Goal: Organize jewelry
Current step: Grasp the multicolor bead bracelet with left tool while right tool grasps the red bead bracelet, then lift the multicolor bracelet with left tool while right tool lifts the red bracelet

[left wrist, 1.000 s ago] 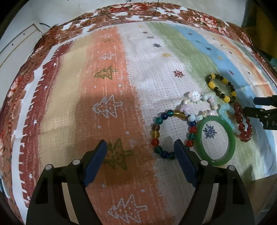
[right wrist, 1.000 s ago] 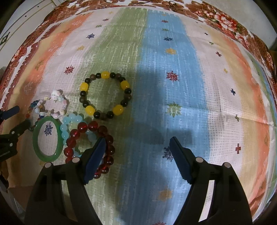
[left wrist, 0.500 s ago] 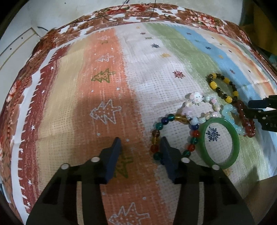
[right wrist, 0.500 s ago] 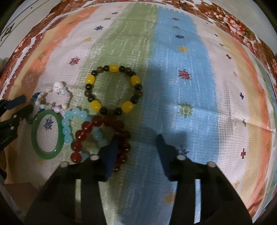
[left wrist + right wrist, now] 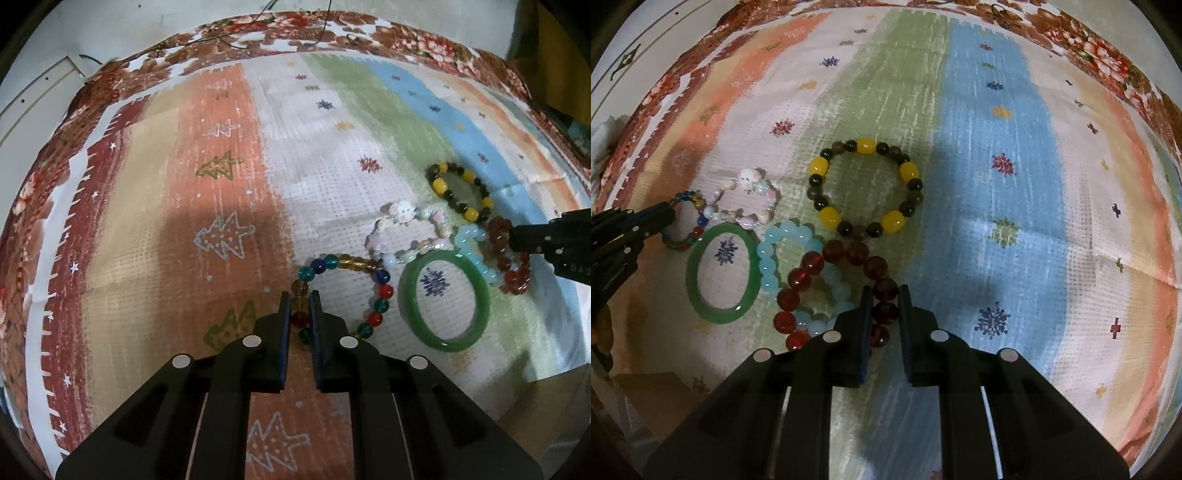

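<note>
My left gripper (image 5: pixel 299 295) is closing tight, shut on the left side of a multicolour glass-bead bracelet (image 5: pixel 386 291) that lies on the cloth. My right gripper (image 5: pixel 884 291) is likewise closing, shut on the right side of a dark red bead bracelet (image 5: pixel 812 262), which overlaps a light blue bead bracelet (image 5: pixel 768 266). Between the two lie a green bangle (image 5: pixel 720 315) and a pastel charm bracelet (image 5: pixel 750 177). Farther back sits a yellow-and-dark bead bracelet (image 5: pixel 866 146). The left gripper (image 5: pixel 670 218) shows at the left edge of the right wrist view.
A striped patterned cloth (image 5: pixel 221 221) with a floral border covers the table. Its near edge (image 5: pixel 546 369) drops off just below the green bangle (image 5: pixel 447 345). A pale wall or floor panel (image 5: pixel 37 96) lies beyond the far left border.
Both grippers went from wide open to shut. The left one slid right onto the multicolour bracelet's beads; the right one closed on the dark red bracelet's beads.
</note>
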`<state>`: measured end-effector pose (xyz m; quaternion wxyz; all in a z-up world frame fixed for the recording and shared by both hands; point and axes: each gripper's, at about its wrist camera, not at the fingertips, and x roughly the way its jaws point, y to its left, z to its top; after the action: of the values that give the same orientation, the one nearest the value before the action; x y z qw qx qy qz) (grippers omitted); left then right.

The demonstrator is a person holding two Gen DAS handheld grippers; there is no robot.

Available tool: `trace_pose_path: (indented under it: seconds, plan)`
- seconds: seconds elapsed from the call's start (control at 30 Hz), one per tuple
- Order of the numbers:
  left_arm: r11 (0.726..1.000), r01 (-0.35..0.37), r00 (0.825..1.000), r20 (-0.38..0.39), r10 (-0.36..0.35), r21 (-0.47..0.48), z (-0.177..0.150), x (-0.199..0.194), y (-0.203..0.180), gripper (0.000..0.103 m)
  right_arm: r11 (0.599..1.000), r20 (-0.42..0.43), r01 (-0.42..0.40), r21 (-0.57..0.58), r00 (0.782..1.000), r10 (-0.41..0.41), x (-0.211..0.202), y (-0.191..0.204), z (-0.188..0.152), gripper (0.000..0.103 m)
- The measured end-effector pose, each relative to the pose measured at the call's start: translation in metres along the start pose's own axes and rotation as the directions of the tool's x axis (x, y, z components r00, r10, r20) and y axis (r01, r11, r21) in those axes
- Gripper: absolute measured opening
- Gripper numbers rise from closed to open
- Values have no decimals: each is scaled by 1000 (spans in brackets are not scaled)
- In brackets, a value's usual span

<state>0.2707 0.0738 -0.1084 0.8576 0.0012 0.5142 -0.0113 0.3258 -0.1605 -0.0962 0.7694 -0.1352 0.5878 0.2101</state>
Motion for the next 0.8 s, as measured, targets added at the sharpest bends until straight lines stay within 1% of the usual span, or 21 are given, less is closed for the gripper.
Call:
trace_pose_path:
  seconds: [0.37, 0.63, 0.8]
  plan:
    - [999, 44, 997, 59, -42, -26, -2, -32, -5, 9, 999, 48, -48, 10, 998, 47, -32, 4, -10, 15]
    - [997, 71, 993, 98, -67, -36, -7, -56, -9, 9, 996, 93, -88, 8, 992, 87, -57, 17, -18, 15]
    - [996, 73, 992, 110, -68, -45, -11, -68, -10, 9, 995, 119, -103, -6, 988, 103, -73, 25, -24, 15]
